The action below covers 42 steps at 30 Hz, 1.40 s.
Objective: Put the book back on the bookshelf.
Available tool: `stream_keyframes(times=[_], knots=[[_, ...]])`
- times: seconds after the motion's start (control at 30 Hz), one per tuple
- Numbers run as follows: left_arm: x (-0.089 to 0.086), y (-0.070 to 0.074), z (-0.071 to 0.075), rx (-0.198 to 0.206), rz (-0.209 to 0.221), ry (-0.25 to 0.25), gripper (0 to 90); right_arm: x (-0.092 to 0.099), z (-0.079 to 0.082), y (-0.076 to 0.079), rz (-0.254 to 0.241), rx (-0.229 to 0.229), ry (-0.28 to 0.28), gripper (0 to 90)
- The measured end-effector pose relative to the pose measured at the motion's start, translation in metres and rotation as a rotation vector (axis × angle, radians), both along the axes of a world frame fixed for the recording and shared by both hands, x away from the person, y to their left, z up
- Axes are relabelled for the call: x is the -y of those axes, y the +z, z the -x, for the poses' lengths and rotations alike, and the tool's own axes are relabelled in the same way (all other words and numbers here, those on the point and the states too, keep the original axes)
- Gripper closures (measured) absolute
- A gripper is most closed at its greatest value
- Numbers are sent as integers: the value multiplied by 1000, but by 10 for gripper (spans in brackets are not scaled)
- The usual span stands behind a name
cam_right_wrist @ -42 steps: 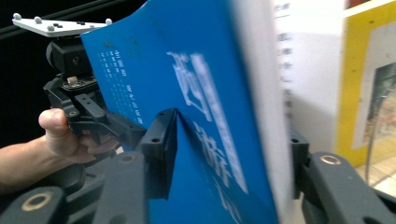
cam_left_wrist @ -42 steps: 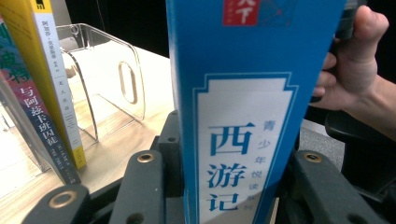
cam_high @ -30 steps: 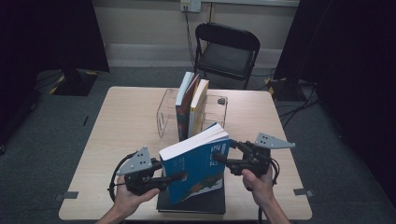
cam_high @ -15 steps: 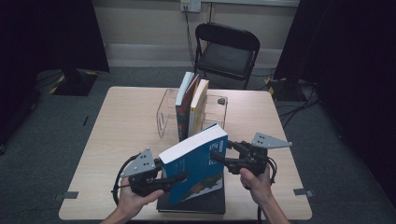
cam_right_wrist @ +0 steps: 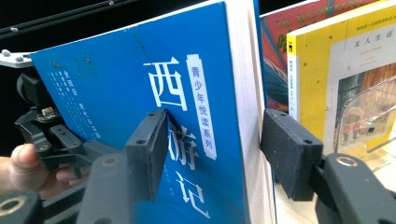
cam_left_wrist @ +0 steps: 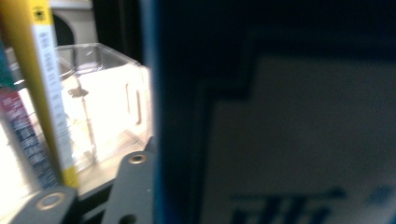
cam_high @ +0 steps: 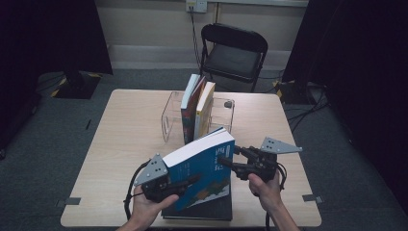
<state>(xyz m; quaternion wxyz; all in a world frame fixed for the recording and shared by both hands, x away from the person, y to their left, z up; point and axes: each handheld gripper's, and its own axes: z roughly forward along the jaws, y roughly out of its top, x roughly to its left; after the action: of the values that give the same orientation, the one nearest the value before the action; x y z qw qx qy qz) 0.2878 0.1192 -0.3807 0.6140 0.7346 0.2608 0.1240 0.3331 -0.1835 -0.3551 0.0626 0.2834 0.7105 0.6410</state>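
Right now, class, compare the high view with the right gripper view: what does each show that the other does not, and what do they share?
High view: the whole table, the chair behind it, and a dark book lying flat under the blue book.
Right gripper view: the white title characters on the blue cover, read close up, and the right gripper with its jaws, which have just been closing, either side of that book's page edge.
Shared: the tilted blue book, the left gripper holding it, and the yellow book upright in the clear rack.
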Motion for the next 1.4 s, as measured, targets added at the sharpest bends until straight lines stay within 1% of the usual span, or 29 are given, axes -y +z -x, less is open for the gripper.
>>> stream_keyframes(times=[0.07, 0.1, 0.13, 0.17, 0.2, 0.23, 0.3, 0.33, 0.37, 0.43, 0.47, 0.5, 0.53, 0.63, 0.67, 0.77, 0.8, 0.83, 0.9, 0.93, 0.97, 1.0, 1.13, 1.2, 1.23, 1.27, 1.3, 1.33, 1.4], knots=[[0, -1, -1, 24, 2, 7, 580, -1, 0, 0, -2, -2, -4, 431], [0, -1, -1, 24, 2, 7, 575, -1, 0, 0, -2, -2, -4, 431], [2, -2, -1, 21, 17, 0, 575, -1, -1, 0, -2, -2, -5, 432], [3, -2, -1, 35, 25, 13, 557, -1, -1, -1, -5, -4, -8, 436], [5, -3, -2, 36, 49, 36, 539, -1, -1, -1, -4, -3, -9, 440], [5, -3, -2, 38, 48, 44, 553, -1, -2, -1, -3, -2, -11, 440], [5, -3, -3, 40, 47, 38, 591, -1, -2, -1, -4, -3, -12, 444], [6, -2, -2, 43, 36, 56, 598, -1, -2, -1, -2, -2, -13, 447], [6, -2, -2, 43, 27, 57, 601, -2, -3, -1, 0, -4, -18, 450], [7, -1, -3, 42, 27, 56, 606, -3, -3, -1, 3, -2, -23, 444], [6, -1, -5, 19, 36, 50, 606, -3, -4, -1, 5, -7, -24, 443], [6, -1, -5, 19, 36, 50, 608, -3, -4, -1, 5, -7, -24, 443], [4, 0, -9, -5, 49, 39, 609, -2, -6, -2, 6, -13, -28, 444], [1, 1, -13, -20, 49, 28, 611, -2, -6, -4, 11, -17, -22, 436], [0, 1, -15, -30, 52, 31, 611, 1, -7, -5, 7, -30, -7, 423], [-9, 0, -18, -55, 62, 32, 612, 4, -5, -6, 9, -27, -17, 409], [-17, 2, -18, -73, 55, 40, 613, 9, -4, -6, 11, -30, -26, 403], [-17, 2, -18, -73, 55, 40, 613, 9, -4, -6, 11, -30, -26, 403], [-23, 3, -17, -82, 51, 52, 613, 15, -3, -9, 13, -42, -40, 401], [-30, 5, -16, -86, 46, 58, 614, 19, -3, -13, 23, -53, -49, 399], [-30, 5, -16, -86, 46, 58, 614, 19, -3, -13, 23, -53, -49, 399], [-38, 6, -15, -94, 44, 69, 614, 23, -1, -19, 35, -69, -57, 397], [-48, 9, -14, -95, 45, 93, 615, 30, 0, -27, 52, -87, -75, 386], [-55, 10, -13, -94, 44, 111, 615, 35, 1, -34, 71, -103, -101, 368], [-58, 12, -12, -93, 37, 118, 615, 37, 0, -37, 83, -108, -117, 333], [-65, 13, -12, -87, 43, 130, 616, 43, 0, -44, 107, -120, -148, 316], [-65, 13, -12, -87, 43, 130, 616, 43, 0, -44, 107, -120, -148, 316], [-71, 15, -11, -84, 39, 152, 616, 48, -1, -49, 125, -130, -169, 289], [-78, 16, -11, -84, 45, 157, 616, 51, -2, -53, 144, -141, -187, 274]])
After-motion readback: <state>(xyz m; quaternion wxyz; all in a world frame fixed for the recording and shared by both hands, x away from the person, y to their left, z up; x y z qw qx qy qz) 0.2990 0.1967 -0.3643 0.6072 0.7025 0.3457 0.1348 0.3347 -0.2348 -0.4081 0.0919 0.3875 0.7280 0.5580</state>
